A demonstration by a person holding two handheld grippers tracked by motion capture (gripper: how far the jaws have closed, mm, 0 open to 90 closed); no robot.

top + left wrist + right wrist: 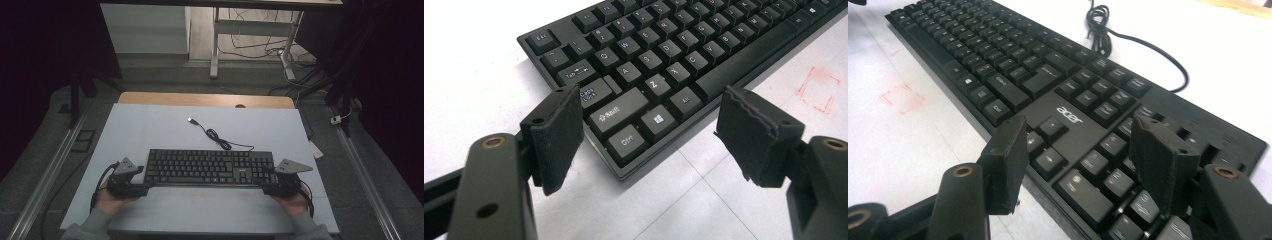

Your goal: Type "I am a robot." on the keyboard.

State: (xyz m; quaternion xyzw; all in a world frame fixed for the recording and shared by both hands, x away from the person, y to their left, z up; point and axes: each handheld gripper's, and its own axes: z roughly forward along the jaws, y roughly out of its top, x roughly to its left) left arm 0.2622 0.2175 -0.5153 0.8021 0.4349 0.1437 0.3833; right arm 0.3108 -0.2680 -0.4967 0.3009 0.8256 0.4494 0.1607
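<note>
A black Acer keyboard is seen lying flat on the white table, toward the near edge, its length running from 9 o'clock to 3 o'clock in the high view. The left gripper is held at the keyboard's near left corner; in the left gripper view its jaws are spread wide, and the Ctrl corner of the keyboard lies between them without being touched by either pad. The right gripper is held at the near right corner, jaws likewise wide apart over the number pad and arrow keys, with nothing gripped. The keyboard's cable, loosely coiled, trails toward 12 o'clock to a USB plug. The far right corner is cut off in the right gripper view. A faint red square mark is printed on the table beside the near edge.
</note>
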